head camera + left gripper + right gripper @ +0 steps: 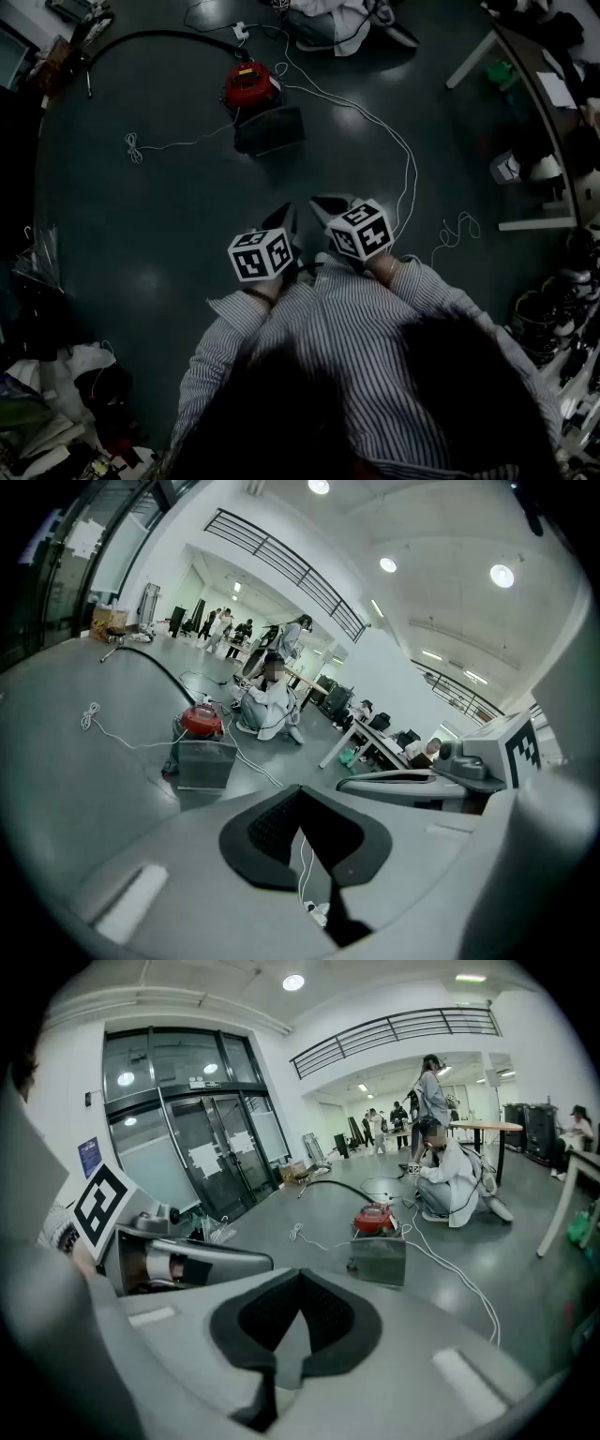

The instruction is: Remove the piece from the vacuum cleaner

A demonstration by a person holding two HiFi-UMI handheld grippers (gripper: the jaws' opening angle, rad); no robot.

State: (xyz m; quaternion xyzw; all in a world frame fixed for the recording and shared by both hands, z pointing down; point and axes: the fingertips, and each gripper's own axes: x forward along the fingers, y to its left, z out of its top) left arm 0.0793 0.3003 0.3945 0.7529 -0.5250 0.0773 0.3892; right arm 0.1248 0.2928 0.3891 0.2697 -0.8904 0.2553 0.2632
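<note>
The vacuum cleaner (249, 86) lies on the dark floor ahead of me: a red motor head on a steel canister (270, 129), with a black hose (150, 36) curving off to the left. It also shows as the vacuum cleaner (201, 722) in the left gripper view and the vacuum cleaner (376, 1220) in the right gripper view. My left gripper (284, 217) and right gripper (325, 202) are held side by side in front of my chest, well short of it. The left gripper (300, 794) and the right gripper (300, 1277) are both shut with nothing between the jaws.
A white cable (398, 150) loops across the floor from the vacuum toward my right. A person crouches beyond it (333, 23). A white-legged table (525, 56) stands at the right, and clutter (56, 394) lines the left edge. Glass doors (202, 1162) stand to the left.
</note>
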